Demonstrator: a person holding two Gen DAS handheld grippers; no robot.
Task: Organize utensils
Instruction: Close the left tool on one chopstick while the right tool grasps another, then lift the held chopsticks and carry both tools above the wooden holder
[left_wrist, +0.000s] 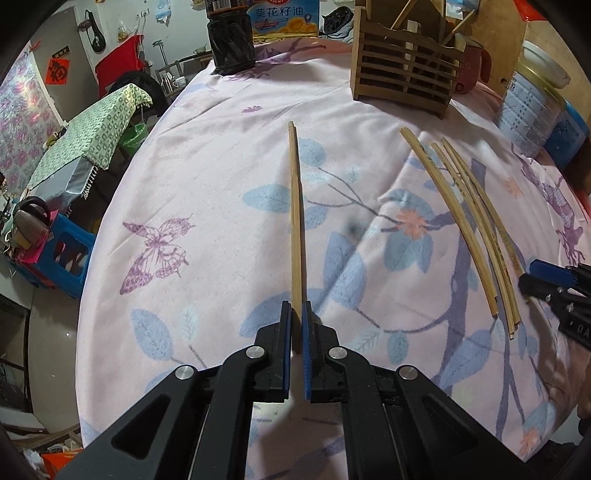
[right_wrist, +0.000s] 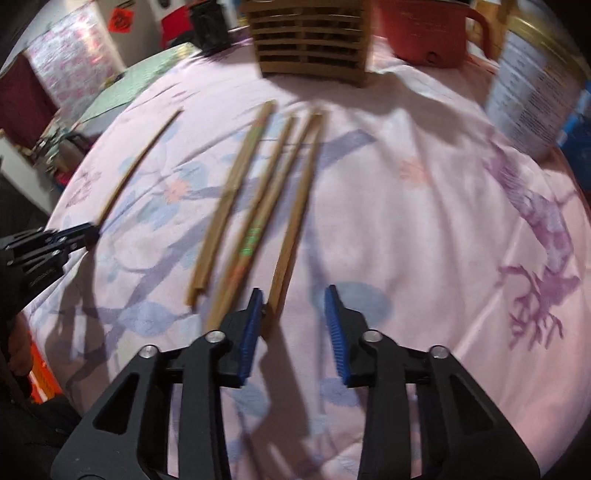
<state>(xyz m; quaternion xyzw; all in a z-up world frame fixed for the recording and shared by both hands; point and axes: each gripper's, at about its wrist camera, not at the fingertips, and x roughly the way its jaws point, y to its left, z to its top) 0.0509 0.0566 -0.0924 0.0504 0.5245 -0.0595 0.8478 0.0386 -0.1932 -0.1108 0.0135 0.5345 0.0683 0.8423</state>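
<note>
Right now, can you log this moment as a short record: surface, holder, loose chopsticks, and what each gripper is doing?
surface: table under a pink floral cloth
holder: slatted wooden holder at the far edge, sticks already in it
left gripper: shut on a single chopstick
right gripper: jaws apart around the near end of the rightmost chopstick, not clamped
loose chopsticks: cluster lying on the cloth beside it
nearby: red pot, tin can

surface – floral pink cloth (left_wrist: 221, 155) | on it – loose chopsticks (right_wrist: 236, 192), slatted wooden holder (left_wrist: 402, 74)
</note>
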